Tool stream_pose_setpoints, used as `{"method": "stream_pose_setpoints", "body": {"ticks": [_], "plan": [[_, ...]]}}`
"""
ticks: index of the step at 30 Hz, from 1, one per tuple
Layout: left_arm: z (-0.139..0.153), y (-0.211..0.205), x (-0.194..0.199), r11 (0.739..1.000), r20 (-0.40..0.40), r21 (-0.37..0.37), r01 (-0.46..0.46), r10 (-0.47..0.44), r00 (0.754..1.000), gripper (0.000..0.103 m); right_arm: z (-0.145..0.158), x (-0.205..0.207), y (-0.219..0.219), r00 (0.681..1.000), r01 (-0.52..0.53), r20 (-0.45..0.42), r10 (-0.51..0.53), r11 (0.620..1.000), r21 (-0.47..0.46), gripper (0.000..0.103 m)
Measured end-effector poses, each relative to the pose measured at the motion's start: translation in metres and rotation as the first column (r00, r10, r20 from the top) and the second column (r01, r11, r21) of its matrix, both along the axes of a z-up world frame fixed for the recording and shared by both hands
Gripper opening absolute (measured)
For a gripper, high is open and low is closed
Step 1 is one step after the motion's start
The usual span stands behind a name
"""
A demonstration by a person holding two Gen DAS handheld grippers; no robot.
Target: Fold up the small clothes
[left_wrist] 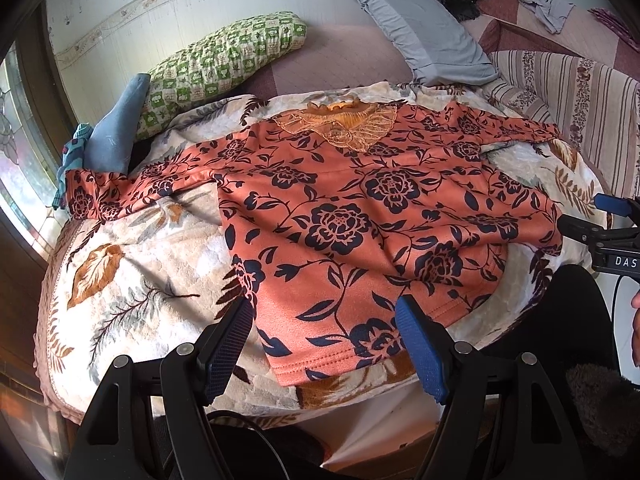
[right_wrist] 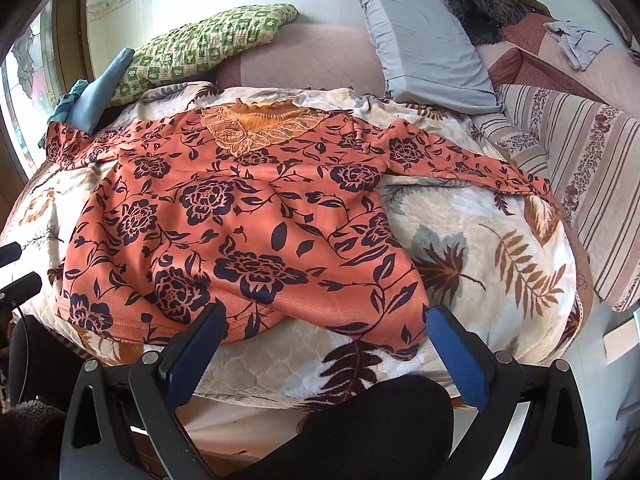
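Observation:
An orange top with dark blue flowers and a lace collar (left_wrist: 340,216) lies spread flat, front up, on a leaf-print blanket (left_wrist: 132,272), both sleeves stretched out sideways. It also shows in the right wrist view (right_wrist: 240,220). My left gripper (left_wrist: 326,316) is open and empty, its fingers hovering over the hem's near left corner. My right gripper (right_wrist: 324,320) is open and empty, its fingers just above the hem's near right corner. The right gripper also shows at the right edge of the left wrist view (left_wrist: 600,224).
A green checked pillow (left_wrist: 220,64) and a grey pillow (left_wrist: 420,28) lie behind the blanket. Blue cloth (left_wrist: 112,136) sits by the left sleeve end. A striped cover (right_wrist: 580,168) runs along the right. A dark clothed knee (right_wrist: 360,428) is under the right gripper.

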State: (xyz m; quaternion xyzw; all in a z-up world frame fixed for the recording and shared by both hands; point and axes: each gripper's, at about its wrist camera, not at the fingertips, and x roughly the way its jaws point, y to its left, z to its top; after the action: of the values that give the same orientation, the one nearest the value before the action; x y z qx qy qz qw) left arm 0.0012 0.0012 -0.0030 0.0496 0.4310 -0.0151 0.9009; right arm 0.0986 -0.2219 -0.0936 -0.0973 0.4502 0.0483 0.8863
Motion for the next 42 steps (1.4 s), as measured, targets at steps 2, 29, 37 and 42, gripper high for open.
{"method": "stream_pose_setpoints", "body": {"ticks": [2, 29, 37, 42], "plan": [[0.001, 0.0, 0.0, 1.0, 0.004, 0.001, 0.001, -0.001, 1.0, 0.074, 0.002, 0.001, -0.004, 1.0, 0.011, 0.004, -0.011, 1.0, 0.004, 0.101], [0.007, 0.06, 0.045, 0.988, -0.103, -0.096, -0.118, 0.108, 0.989, 0.074, 0.005, 0.035, -0.06, 0.992, 0.124, -0.01, -0.123, 0.989, 0.087, 0.101], [-0.032, 0.121, 0.077, 0.915, -0.293, -0.318, -0.247, 0.153, 0.944, 0.074, -0.036, 0.079, -0.117, 0.968, 0.207, -0.185, -0.168, 0.953, 0.219, 0.101], [-0.077, 0.117, 0.096, 0.854, -0.407, -0.466, -0.23, 0.024, 0.913, 0.074, -0.069, 0.095, -0.133, 0.94, 0.246, -0.313, -0.133, 0.901, 0.356, 0.101]]}}
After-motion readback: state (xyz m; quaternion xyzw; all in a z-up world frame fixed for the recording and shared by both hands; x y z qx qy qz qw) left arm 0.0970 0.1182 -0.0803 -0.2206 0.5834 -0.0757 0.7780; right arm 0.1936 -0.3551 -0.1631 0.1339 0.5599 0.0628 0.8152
